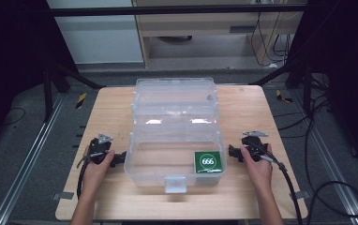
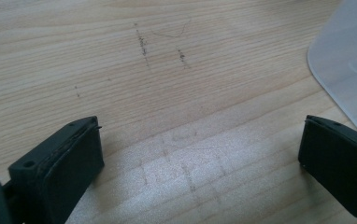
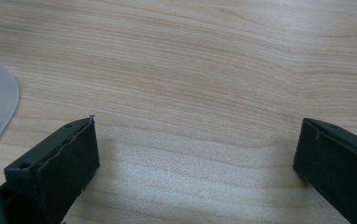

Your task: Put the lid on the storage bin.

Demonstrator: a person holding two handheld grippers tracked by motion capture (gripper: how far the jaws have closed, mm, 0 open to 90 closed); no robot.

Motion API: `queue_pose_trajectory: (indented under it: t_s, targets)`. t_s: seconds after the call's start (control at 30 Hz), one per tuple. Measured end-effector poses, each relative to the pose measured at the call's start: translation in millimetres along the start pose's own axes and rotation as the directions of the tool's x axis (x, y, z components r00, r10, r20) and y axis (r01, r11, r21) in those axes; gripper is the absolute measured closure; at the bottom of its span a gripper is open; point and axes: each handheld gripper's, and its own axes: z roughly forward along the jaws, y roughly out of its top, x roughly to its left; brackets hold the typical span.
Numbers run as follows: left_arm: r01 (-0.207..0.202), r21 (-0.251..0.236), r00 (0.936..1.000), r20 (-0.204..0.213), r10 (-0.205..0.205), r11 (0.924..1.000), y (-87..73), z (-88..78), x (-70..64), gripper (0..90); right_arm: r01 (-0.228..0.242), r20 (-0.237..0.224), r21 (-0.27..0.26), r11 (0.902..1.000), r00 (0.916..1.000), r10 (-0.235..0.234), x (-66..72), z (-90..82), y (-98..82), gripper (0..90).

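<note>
On the light wooden table [image 1: 242,108] stands a clear plastic storage box [image 1: 175,136] with its lid folded back. Inside it, in the near right corner, lies a small green square packet with a white ring [image 1: 208,161]. The left hand-held gripper [image 1: 119,159] rests just beside the left wall of the box, the right hand-held gripper [image 1: 232,153] just beside the right wall. Both have their jaws wide apart, with only bare table between them.

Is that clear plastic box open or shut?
Open: the clear plastic box has its lid swung back, and a green packet lies inside.
</note>
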Motion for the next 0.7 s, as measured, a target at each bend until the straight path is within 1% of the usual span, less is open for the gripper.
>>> queue_pose_trajectory:
  t_s: [0.13, 0.23, 0.3, 0.33, 0.37, 0.4, 0.43, 0.47, 0.5, 0.53, 0.57, 0.6, 0.63, 0.67, 0.7]
  targets:
    - [-0.004, -0.001, 1.0, 0.008, 0.004, 1.0, -0.8, -0.9, 0.3, 0.0, -0.001, -0.007, -0.002, 1.0, 1.0, 0.001, -1.0, -0.1, -0.1, 0.5]
    - [-0.012, -0.004, 0.9999, 0.011, 0.012, 0.9999, -1.3, -1.4, 0.6, 0.0, 0.0, -0.004, -0.001, 1.0, 1.0, 0.0, -0.5, 0.0, 0.0, 0.3]
    - [-0.01, -0.005, 0.9999, 0.01, 0.01, 0.9999, -1.4, -1.7, 0.6, 1.2, 0.0, -0.004, -0.001, 1.0, 1.0, 0.0, -0.5, 0.0, 0.0, 0.3]
    - [-0.017, -0.016, 0.9998, 0.006, 0.018, 0.9997, -0.5, -2.9, 0.8, 3.2, 0.012, -0.012, -0.001, 0.9999, 0.9999, -0.012, -1.6, -0.9, -0.8, 0.4]
    - [-0.017, -0.016, 0.9998, 0.006, 0.018, 0.9997, -0.5, -2.9, 0.8, 3.4, 0.012, -0.012, -0.001, 0.9999, 0.9999, -0.012, -1.6, -0.9, -0.8, 0.4]
    - [-0.017, -0.029, 0.9998, 0.006, 0.018, 0.9994, 0.4, -4.0, 0.2, 3.4, 0.017, -0.02, -0.002, 0.9998, 0.9997, -0.017, -2.6, -1.7, -1.6, 0.7]
    - [-0.025, -0.061, 0.9997, 0.006, 0.026, 0.9978, 3.3, -7.3, -0.9, 2.9, 0.026, -0.031, -0.004, 0.9996, 0.9992, -0.027, -5.1, -3.3, -2.8, 1.4]
    - [-0.031, -0.077, 0.9995, 0.001, 0.031, 0.9966, 4.7, -9.7, -1.8, 3.0, 0.033, -0.034, -0.007, 0.9994, 0.9989, -0.033, -6.2, -3.8, -3.3, 2.4]
    - [-0.031, -0.077, 0.9995, 0.001, 0.031, 0.9966, 4.7, -9.7, -1.8, 3.1, 0.033, -0.034, -0.007, 0.9994, 0.9989, -0.033, -6.2, -3.8, -3.3, 2.4]
    - [-0.046, -0.112, 0.9989, -0.012, 0.045, 0.9926, 7.8, -14.1, -3.2, 3.2, 0.041, -0.034, -0.012, 0.9991, 0.9986, -0.041, -8.0, -4.7, -4.0, 4.0]
    - [-0.046, -0.112, 0.9989, -0.012, 0.045, 0.9926, 7.8, -14.1, -3.2, 3.3, 0.041, -0.034, -0.012, 0.9991, 0.9986, -0.041, -8.0, -4.7, -4.0, 4.0]
    - [-0.066, -0.132, 0.9977, -0.025, 0.064, 0.989, 11.2, -19.3, -3.1, 3.4, 0.052, -0.03, -0.022, 0.9984, 0.9982, -0.052, -10.2, -6.7, -4.8, 7.6]
    - [-0.066, -0.132, 0.9977, -0.025, 0.064, 0.989, 11.2, -19.3, -3.1, 3.5, 0.052, -0.03, -0.022, 0.9984, 0.9982, -0.052, -10.2, -6.7, -4.8, 7.6]
    - [-0.081, -0.141, 0.9958, -0.055, 0.074, 0.9867, 12.7, -24.7, -2.0, 3.5, 0.055, -0.017, -0.028, 0.9981, 0.9983, -0.056, -10.1, -8.6, -5.1, 8.6]
    - [-0.095, -0.143, 0.993, -0.083, 0.083, 0.9851, 13.4, -29.0, -1.1, 3.9, 0.072, -0.002, -0.036, 0.9967, 0.9974, -0.072, -11.2, -12.0, -4.6, 10.7]
